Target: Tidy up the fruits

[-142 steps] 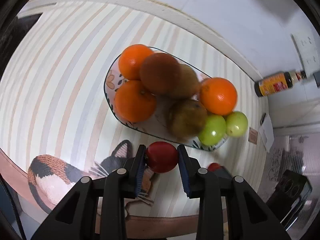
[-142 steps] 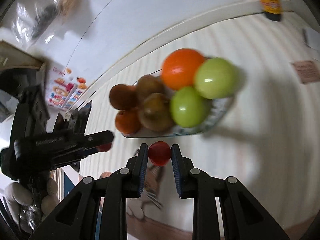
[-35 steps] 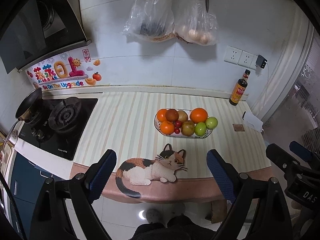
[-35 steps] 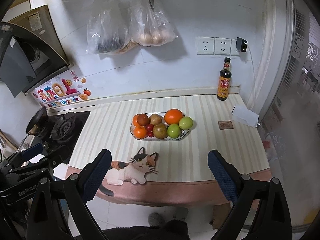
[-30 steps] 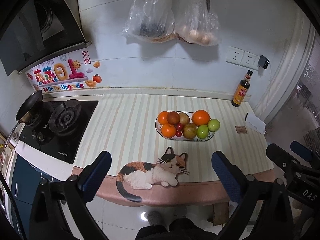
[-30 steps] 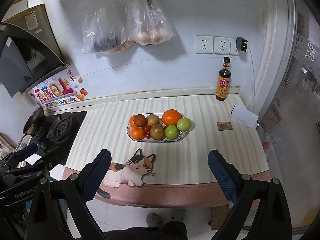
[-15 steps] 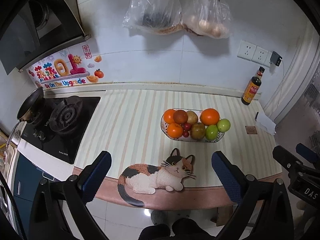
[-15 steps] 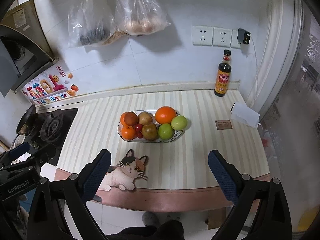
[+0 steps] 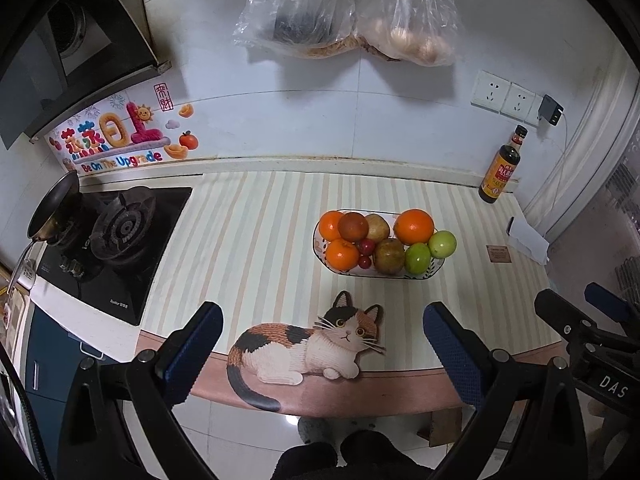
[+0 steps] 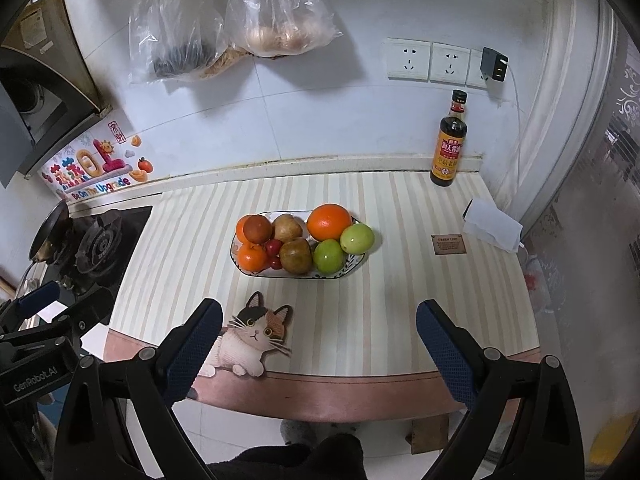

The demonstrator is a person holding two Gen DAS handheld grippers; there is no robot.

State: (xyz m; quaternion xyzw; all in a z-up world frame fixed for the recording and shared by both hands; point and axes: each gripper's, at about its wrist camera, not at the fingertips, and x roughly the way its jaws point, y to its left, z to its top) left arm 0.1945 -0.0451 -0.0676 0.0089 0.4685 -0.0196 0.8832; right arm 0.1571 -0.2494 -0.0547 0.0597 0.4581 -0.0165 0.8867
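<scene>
An oval patterned fruit plate [image 9: 436,269] [image 10: 358,261] sits mid-counter. It holds oranges [image 9: 413,225] [image 10: 329,222], green apples [image 9: 418,258] [image 10: 328,255], brown kiwis [image 9: 389,255] [image 10: 295,255] and two small red tomatoes [image 9: 367,247] [image 10: 274,246]. My left gripper [image 9: 322,344] is wide open and empty, held back off the counter's front edge. My right gripper [image 10: 318,340] is also wide open and empty, likewise well short of the plate. The right gripper's body shows at the left view's right edge [image 9: 588,336].
A cat-shaped mat [image 9: 304,346] [image 10: 246,338] lies at the counter's front edge. A gas stove [image 9: 116,228] with a pan [image 9: 52,208] is at left. A sauce bottle [image 10: 449,142], a white paper [image 10: 492,230] and a small card [image 10: 449,244] are at right. Bags [image 10: 276,12] hang on the wall.
Earlier each gripper was shut on a red tomato beside the plate; both tomatoes now lie in the plate. Both grippers are open and pulled far back; the views drifted slightly in the last second.
</scene>
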